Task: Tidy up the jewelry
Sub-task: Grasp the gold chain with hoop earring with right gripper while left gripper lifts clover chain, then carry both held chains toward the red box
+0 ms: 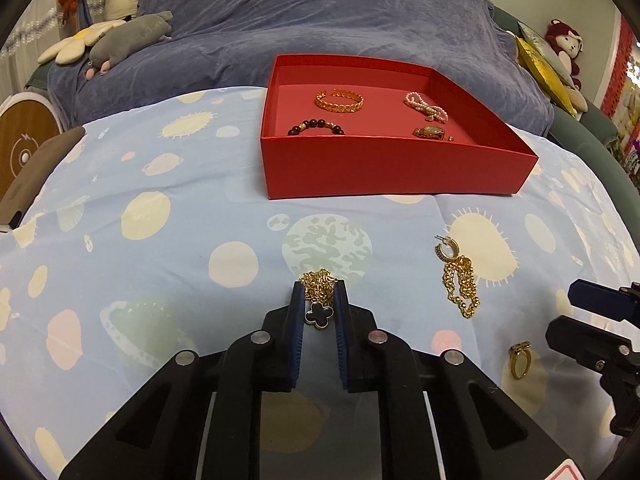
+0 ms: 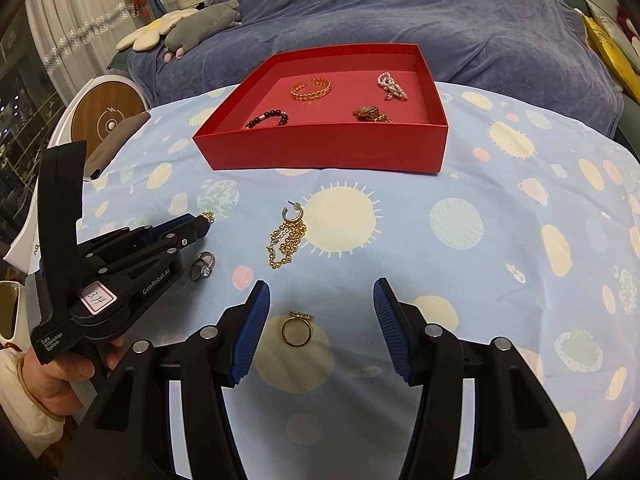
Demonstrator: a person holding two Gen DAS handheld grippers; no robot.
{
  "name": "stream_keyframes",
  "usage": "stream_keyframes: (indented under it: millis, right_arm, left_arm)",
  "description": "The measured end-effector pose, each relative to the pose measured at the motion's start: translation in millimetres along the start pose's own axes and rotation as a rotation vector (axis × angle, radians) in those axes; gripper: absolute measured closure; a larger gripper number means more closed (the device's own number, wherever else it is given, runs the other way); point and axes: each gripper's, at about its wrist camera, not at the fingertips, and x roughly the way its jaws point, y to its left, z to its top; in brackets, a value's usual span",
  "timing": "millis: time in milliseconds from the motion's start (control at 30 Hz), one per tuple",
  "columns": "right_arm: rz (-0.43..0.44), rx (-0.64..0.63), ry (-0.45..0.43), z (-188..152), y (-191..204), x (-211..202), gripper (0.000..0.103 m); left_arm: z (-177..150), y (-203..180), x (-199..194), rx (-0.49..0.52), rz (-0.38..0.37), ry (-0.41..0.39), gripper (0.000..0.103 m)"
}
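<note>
Through the left wrist camera, we are seeing our left gripper (image 1: 319, 294) clenching a gold clover necklace (image 1: 318, 300), with the red box (image 1: 394, 168) at one o'clock. Through the right wrist camera, our right gripper (image 2: 320, 304) is gaping released around a gold ring (image 2: 297, 328), the box at twelve o'clock.

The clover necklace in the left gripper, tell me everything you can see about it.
The clover necklace is a gold-coloured chain with a dark four-leaf clover pendant rimmed in gold. It sits between the narrowed jaws of the left gripper, the chain bunched at the tips and the pendant just behind. Whether it is lifted off the planet-print cloth or rests on it cannot be told. From the right wrist view only a bit of chain shows at the tips.
</note>
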Motion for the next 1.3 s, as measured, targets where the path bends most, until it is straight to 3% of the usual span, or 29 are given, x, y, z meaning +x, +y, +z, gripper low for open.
stream_keyframes:
  millis: [100,233,600,767,933,1067,1300]
  right_arm:
    - [0.019,0.002,0.009,3.6,4.0,6.9,0.052]
    - [0.049,-0.006,0.027,10.2,12.6,18.6,0.060]
    - [0.025,-0.026,0.050,22.9,24.1,56.8,0.070]
    - [-0.010,-0.058,0.041,23.8,29.2,60.6,0.097]
    - [0.000,-0.038,0.018,24.4,22.5,46.7,0.097]
    - [0.019,-0.020,-0.038,35.3,18.5,24.1,0.103]
    - [0.032,-0.001,-0.108,48.0,12.9,-8.6,0.103]
  left_arm:
    - [1.5,0.8,-6.5,-0.021,-0.037,0.004,0.092]
    - [4.9,2.4,-21.4,-0.035,-0.067,-0.012,0.092]
    - [6.1,28.0,-41.1,-0.092,-0.096,-0.028,0.092]
    - [3.4,36.1,-40.3,-0.102,-0.101,-0.013,0.091]
    - [3.7,35.4,-44.5,-0.101,-0.116,-0.020,0.091]
    - [10.1,37.4,-56.8,-0.105,-0.129,-0.052,0.091]
    - [28.3,35.3,-83.3,-0.109,-0.135,-0.118,0.091]
